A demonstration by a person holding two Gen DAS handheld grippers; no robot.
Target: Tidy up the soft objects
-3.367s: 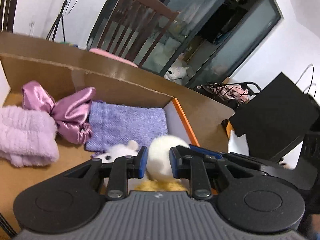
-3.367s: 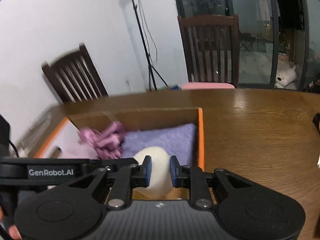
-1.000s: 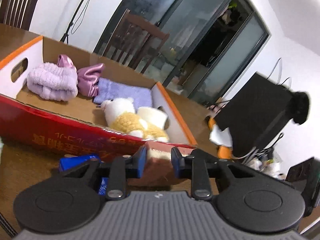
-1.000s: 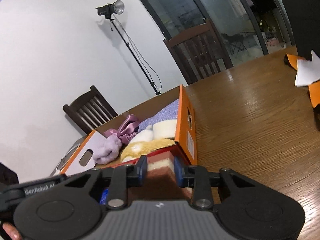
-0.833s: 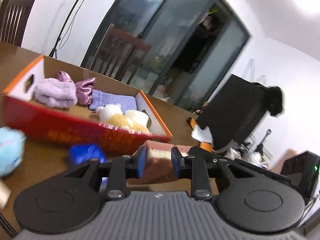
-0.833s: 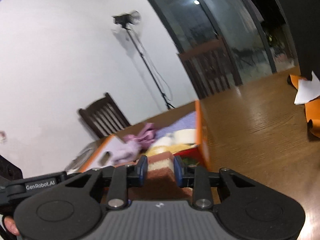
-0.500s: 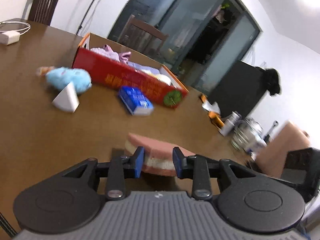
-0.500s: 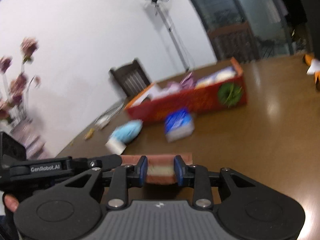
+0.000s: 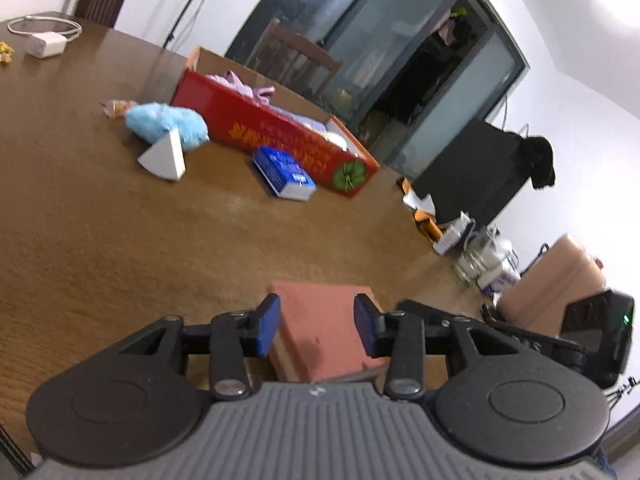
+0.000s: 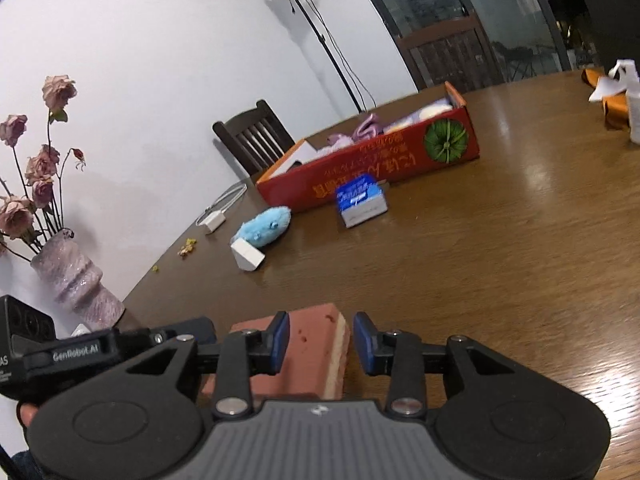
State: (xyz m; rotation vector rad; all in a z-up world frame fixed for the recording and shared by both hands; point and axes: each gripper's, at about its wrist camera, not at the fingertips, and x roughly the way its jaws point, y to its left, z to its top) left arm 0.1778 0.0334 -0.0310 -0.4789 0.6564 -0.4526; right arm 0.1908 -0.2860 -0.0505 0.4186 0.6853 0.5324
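Note:
A pink sponge block [image 9: 326, 330] with a cream layer lies on the wooden table [image 9: 100, 220] at the near edge. My left gripper [image 9: 316, 326] is open with its fingers either side of the sponge. My right gripper [image 10: 320, 338] is open around the same sponge [image 10: 316, 352], with a small gap at the right finger. The red cardboard box [image 9: 272, 132] holds purple cloths and a plush toy; it also shows in the right wrist view [image 10: 372, 164]. A blue plush [image 9: 164, 124] lies in front of the box, as the right wrist view shows too [image 10: 266, 226].
A blue tissue pack [image 9: 284, 174] and a white wedge [image 9: 164, 156] lie near the box. A white charger with cable [image 9: 44, 38] sits far left. A vase of dried roses [image 10: 72, 284] stands at the table edge. Chairs and a black bag [image 9: 480, 184] surround the table.
Both grippers have pulled far back from the box to the near table edge and opened wider. The sponge now rests on the table between the fingers.

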